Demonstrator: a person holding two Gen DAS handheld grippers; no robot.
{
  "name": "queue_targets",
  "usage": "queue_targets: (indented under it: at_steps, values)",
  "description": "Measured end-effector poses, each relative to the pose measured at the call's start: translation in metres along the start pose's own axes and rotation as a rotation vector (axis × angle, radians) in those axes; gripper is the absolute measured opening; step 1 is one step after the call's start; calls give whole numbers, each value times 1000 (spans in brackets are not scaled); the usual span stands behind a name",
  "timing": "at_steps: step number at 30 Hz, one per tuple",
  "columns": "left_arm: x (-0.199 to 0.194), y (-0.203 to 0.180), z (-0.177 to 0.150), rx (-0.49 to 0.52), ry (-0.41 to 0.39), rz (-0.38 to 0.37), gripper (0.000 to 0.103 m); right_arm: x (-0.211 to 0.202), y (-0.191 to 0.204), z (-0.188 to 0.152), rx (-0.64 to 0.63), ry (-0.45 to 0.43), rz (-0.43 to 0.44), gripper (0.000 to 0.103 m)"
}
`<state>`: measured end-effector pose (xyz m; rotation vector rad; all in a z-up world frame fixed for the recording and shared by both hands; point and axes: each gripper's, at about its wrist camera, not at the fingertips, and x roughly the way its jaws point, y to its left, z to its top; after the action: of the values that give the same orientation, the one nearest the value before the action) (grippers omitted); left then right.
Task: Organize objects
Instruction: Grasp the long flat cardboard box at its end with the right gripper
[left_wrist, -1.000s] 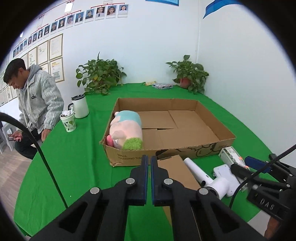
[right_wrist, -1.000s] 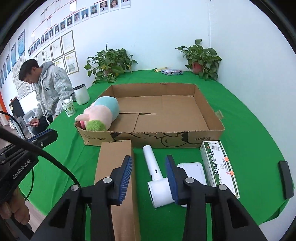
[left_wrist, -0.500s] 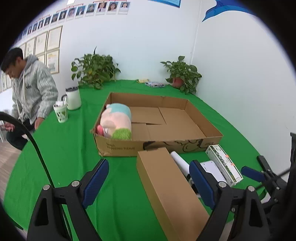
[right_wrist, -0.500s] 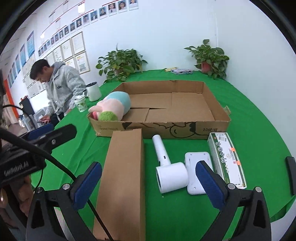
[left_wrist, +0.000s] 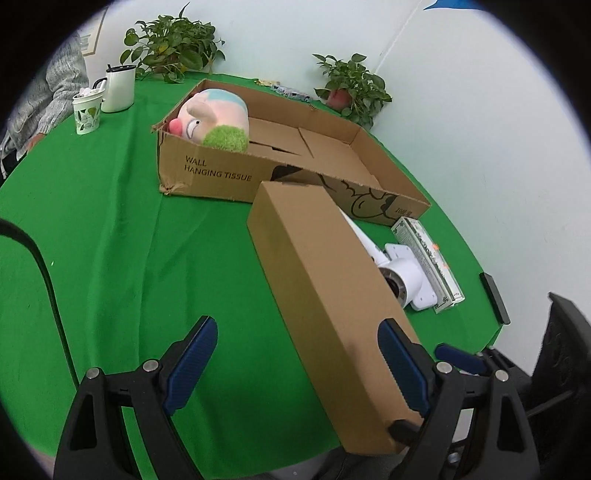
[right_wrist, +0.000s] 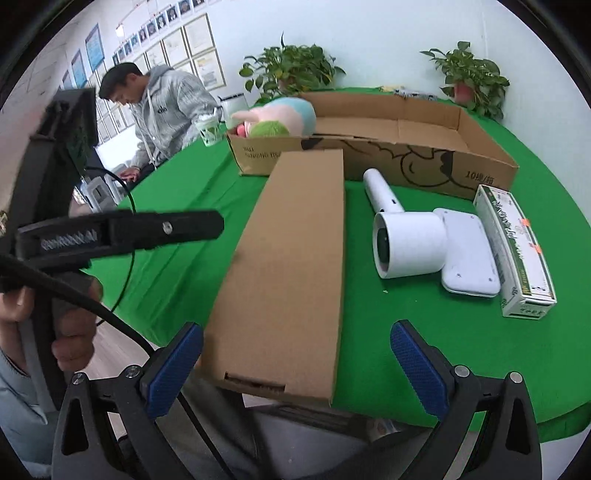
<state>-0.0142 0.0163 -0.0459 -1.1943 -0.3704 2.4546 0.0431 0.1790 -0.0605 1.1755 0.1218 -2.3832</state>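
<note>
Left tool (left_wrist: 295, 363): jaws spread wide, holding nothing, at the bottom of the left wrist frame. Its right pad (left_wrist: 400, 365) sits against or just beside the near end of the long box; contact cannot be told.

Right tool (right_wrist: 295, 369): jaws spread wide, holding nothing, at the bottom of the right wrist frame, straddling the near end of the long box without touching it.

Long box (left_wrist: 328, 273), (right_wrist: 291, 258): closed plain cardboard carton, lying flat on the green table (left_wrist: 110, 236), running from lower centre toward the frame centre. Its near end overhangs the table edge; its far end lies just in front of the open tray.

Open tray (left_wrist: 221, 173), (right_wrist: 424, 162): shallow cardboard carton, printed "WALL HANGING TISSUE", centre of the table.

Plush toy (left_wrist: 214, 118), (right_wrist: 280, 120): pink, pale blue and green, lying in the tray's left corner.

Hair dryer (right_wrist: 402, 232), (left_wrist: 402, 273): white, on its side, right of the long box, resting partly on a white flat device (right_wrist: 469, 258).

Green-and-white packet (right_wrist: 513, 251), (left_wrist: 428, 258): narrow carton, flat, just right of the white device.

Cups (left_wrist: 103, 96): two, upper left of the left wrist frame.

Potted plants (left_wrist: 173, 44): along the back wall.

Seated person (right_wrist: 162, 107): grey hoodie, upper left of the right wrist frame.
</note>
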Motion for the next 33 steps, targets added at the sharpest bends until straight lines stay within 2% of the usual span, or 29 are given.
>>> queue_targets:
  at_steps: [2, 3, 4, 6, 9, 10, 11, 15, 18, 20, 24, 26, 30, 33]
  values:
    - [-2, 5, 4, 1, -6, -8, 88, 9, 5, 4, -15, 1, 8, 99]
    - [-5, 9, 6, -2, -12, -5, 88, 15, 8, 8, -20, 20, 3, 94]
    - [-9, 13, 6, -5, -17, -1, 88, 21, 11, 13, -30, 43, 7, 84]
    - [-17, 22, 6, -10, -30, 2, 88, 28, 21, 18, -48, 59, -16, 84]
    - [-24, 34, 3, -30, -27, 6, 88, 34, 25, 24, -27, 72, 34, 85]
    - [-24, 38, 1, -39, -20, 4, 88, 36, 27, 26, -24, 73, 33, 91]
    - [-24, 41, 1, -45, -12, 3, 88, 38, 29, 28, -29, 77, 17, 102]
    - [-17, 44, -5, -67, 4, -22, 88, 44, 48, 29, -104, 93, -32, 102]
    - [-13, 42, -10, -91, 12, -52, 88, 47, 62, 27, -161, 93, -65, 90]
    - [-12, 41, -14, -110, 11, -62, 88, 47, 61, 28, -151, 92, -55, 89]
    - [-8, 40, -15, -141, 25, -87, 88, 43, 41, 34, -25, 87, 33, 85]
    - [-6, 38, -14, -147, 25, -99, 88, 42, 29, 36, 59, 91, 106, 85]
    - [3, 34, -14, -179, 58, -168, 88, 43, 5, 35, 224, 115, 286, 84]
    - [8, 33, -15, -192, 78, -201, 86, 47, -7, 31, 299, 132, 390, 84]
